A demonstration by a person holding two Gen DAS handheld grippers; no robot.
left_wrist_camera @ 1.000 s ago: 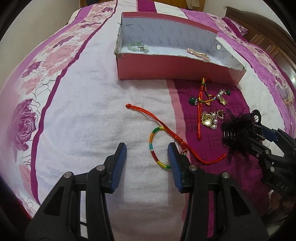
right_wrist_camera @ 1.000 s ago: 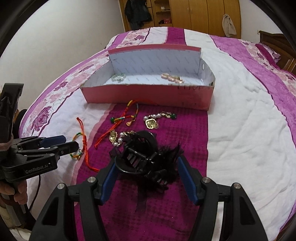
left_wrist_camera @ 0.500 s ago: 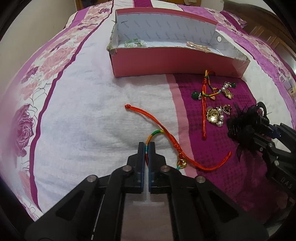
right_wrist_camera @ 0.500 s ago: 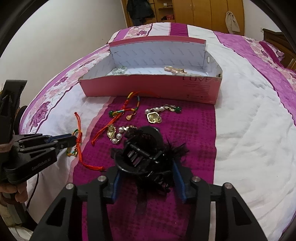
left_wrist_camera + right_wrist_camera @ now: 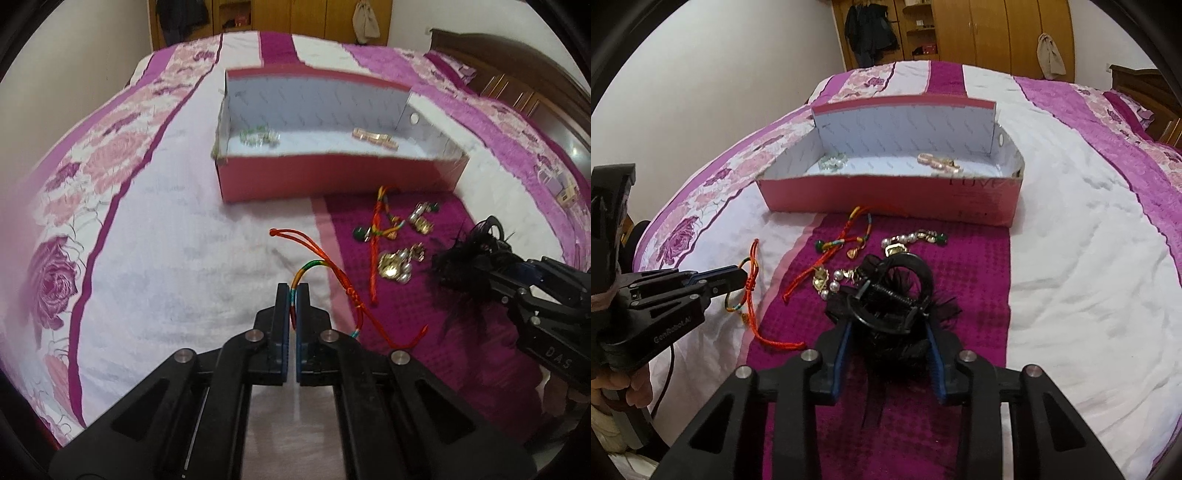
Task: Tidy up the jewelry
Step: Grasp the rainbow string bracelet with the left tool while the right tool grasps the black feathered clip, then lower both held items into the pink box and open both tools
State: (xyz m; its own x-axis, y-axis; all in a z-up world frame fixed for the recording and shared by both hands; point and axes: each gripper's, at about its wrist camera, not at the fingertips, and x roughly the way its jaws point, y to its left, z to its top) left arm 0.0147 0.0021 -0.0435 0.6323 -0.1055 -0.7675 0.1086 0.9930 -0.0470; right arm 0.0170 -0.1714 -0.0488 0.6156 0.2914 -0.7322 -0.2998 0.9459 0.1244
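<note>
My left gripper (image 5: 293,291) is shut on a multicoloured cord bracelet (image 5: 306,268) and holds it just above the bedspread; a red cord (image 5: 325,258) is tangled with it. In the right wrist view the left gripper (image 5: 738,278) shows at left with the bracelet (image 5: 733,304) hanging from it. My right gripper (image 5: 888,332) is shut on a black feathered hair claw (image 5: 890,291), lifted off the bed; it shows at the right in the left wrist view (image 5: 465,258). An open pink box (image 5: 332,177) lies ahead, holding a green bracelet (image 5: 258,134) and a rose-gold clip (image 5: 375,136).
More jewelry lies on the purple stripe before the box: a red-and-green knotted cord (image 5: 380,229), pearl and gold earrings (image 5: 397,262), and a gold-and-green piece (image 5: 423,218). A wooden headboard (image 5: 517,66) stands at right and wardrobes (image 5: 979,33) stand behind the bed.
My left gripper closed on the multicoloured bracelet and lifted it, dragging the red cord. My right gripper closed on the black hair claw and raised it.
</note>
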